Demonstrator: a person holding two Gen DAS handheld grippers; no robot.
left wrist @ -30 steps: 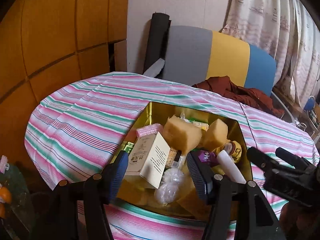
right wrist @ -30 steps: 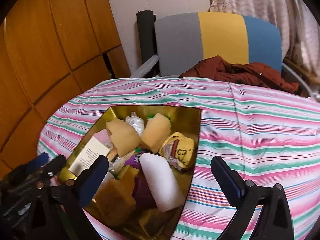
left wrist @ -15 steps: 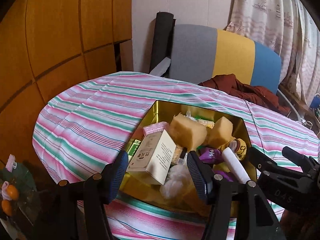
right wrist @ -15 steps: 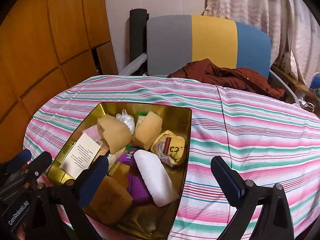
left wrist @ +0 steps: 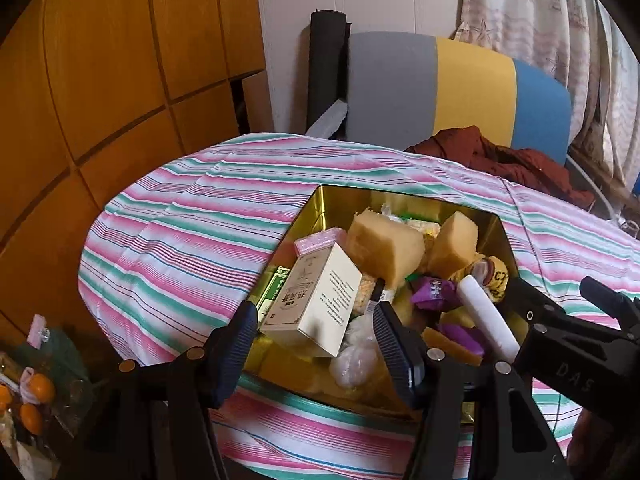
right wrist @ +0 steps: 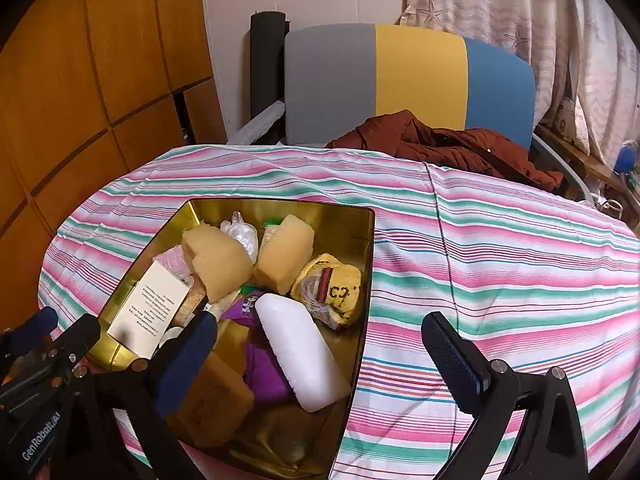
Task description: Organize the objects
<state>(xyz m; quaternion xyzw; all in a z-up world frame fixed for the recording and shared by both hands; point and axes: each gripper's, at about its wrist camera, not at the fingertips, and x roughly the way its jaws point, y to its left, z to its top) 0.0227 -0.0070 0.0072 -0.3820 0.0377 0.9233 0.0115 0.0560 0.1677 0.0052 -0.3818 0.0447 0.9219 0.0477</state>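
Observation:
A gold tin (left wrist: pixel 320 208) (right wrist: pixel 280 204) full of small things stands on the striped tablecloth (right wrist: pixel 480 240). In it lie a cream box (left wrist: pixel 320 300) (right wrist: pixel 148 308), two yellow sponges (left wrist: pixel 384 244) (left wrist: pixel 456 240), a white block (left wrist: pixel 484 316) (right wrist: pixel 300 356), a yellow knitted piece (right wrist: pixel 340 288) and purple wrappers (left wrist: pixel 432 292). My left gripper (left wrist: pixel 316 344) hovers open at the tin's near edge, its pads on either side of the box's lower end and clear of it. My right gripper (right wrist: pixel 320 360) stands wide open over the white block and the tin's right rim.
Behind the table a chair (right wrist: pixel 400 80) with a grey, yellow and blue back carries a red-brown garment (right wrist: pixel 440 144). Wooden panels close the left, curtains the right. A bag with oranges (left wrist: pixel 36 392) sits low at the left. Bare cloth spreads right of the tin.
Both hands have turned a little, so the tin sits slightly differently in each view. The jaws stand as before and nothing in the tin has moved.

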